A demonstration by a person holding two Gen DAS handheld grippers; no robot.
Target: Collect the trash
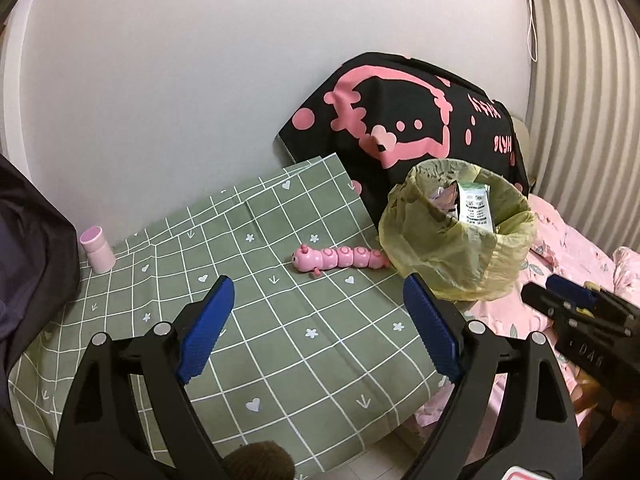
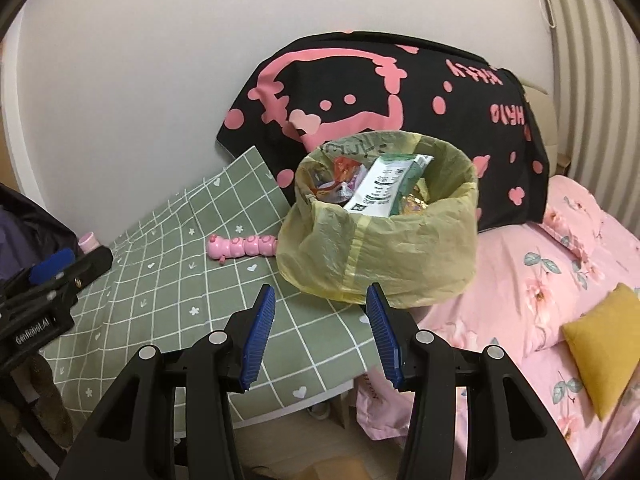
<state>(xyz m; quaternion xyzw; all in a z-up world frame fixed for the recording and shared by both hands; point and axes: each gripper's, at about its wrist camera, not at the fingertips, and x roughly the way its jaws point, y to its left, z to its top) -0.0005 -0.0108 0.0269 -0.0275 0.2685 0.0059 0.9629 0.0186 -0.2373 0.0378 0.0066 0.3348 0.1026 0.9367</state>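
While upright, bin (image 2: 384,240) gapes upward — wrapper (image 2: 380,192) leaning rimward.

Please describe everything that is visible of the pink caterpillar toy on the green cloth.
The pink caterpillar toy looks like glossy plastic: a round head with a short horn, then ball-shaped segments with darker pink rings. It lies flat on the green checked cloth, head away from the lined trash bin, and its tail end reaches the yellow bag. No claw touches it.

Both grippers, left gripper (image 1: 318,320) and right gripper (image 2: 320,330): black frames, ribbed blue jaws, silver screws, partly legible white lettering.
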